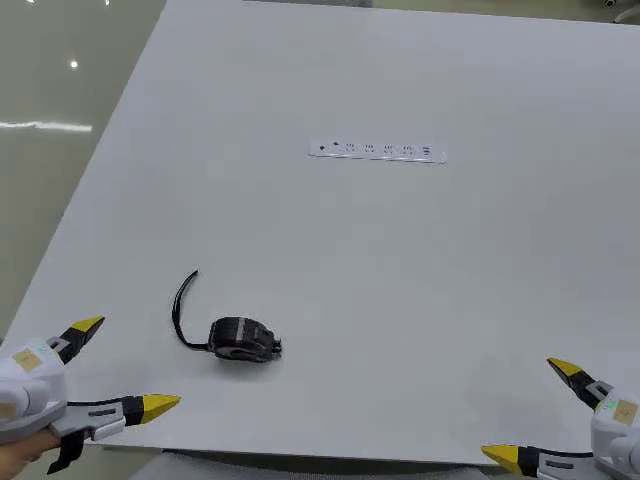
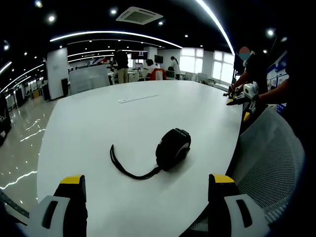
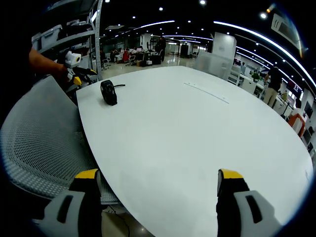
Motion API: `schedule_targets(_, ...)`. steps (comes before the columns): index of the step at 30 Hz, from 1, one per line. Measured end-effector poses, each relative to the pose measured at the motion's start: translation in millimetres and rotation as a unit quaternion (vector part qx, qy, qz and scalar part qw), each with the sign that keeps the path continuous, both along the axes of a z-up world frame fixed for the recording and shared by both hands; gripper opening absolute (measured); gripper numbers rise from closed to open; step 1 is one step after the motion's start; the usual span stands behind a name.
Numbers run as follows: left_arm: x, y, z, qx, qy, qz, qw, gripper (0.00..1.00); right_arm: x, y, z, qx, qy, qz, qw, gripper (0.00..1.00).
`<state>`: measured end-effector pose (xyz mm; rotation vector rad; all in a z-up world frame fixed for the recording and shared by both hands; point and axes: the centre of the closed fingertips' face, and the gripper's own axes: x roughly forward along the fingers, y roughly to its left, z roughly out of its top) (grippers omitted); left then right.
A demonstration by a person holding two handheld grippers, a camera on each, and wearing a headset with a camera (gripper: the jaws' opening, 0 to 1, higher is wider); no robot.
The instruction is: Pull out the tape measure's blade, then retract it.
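Left claw (image 1: 127, 363) is held at the near left edge of the counter (image 1: 420, 270), jaws wide apart, nothing gripped. Right claw (image 1: 528, 410) is held at the near right edge, jaws likewise apart and empty. Tape measure (image 1: 243, 339) is seen lying on the counter just ahead of the left claw, untouched, its black strap (image 1: 182, 305) curled to its left. A white power strip (image 1: 377, 151) is noted farther back, well apart.

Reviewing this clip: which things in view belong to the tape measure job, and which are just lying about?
For the job: tape measure, blade not pulled out, with its black strap; left tongs, open, close to it; right tongs, open.
Lying about: power strip on the white table; mesh chair.
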<state>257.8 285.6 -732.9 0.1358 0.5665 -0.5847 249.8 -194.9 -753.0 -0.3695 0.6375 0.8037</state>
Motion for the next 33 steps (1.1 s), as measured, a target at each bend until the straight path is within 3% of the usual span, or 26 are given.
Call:
schedule_targets(17,6.3,1.7,1.9,0.002,0.002,-0.007,1.0,1.0,3.8,1.7,2.9,-0.001,-0.006,0.002,1.0,1.0)
schedule_targets(23,8.8,1.1,3.8,0.004,0.007,-0.018,0.9998,1.0,11.3,8.1,13.1,0.002,-0.019,0.009,0.9998,1.0)
schedule_targets(27,14.2,-5.5,7.2,0.035,0.008,-0.057,0.9977,1.0,23.0,15.7,24.0,0.004,-0.03,0.023,0.9993,1.0)
schedule_targets(30,20.9,-13.2,10.4,0.042,0.008,-0.08,0.9959,1.0,30.1,23.0,27.5,0.002,-0.033,0.04,0.9987,1.0)
schedule_targets(33,25.9,-24.2,14.4,0.064,0.01,-0.115,0.9912,0.98,38.2,33.8,32.9,0.004,-0.04,0.058,0.9975,1.0)
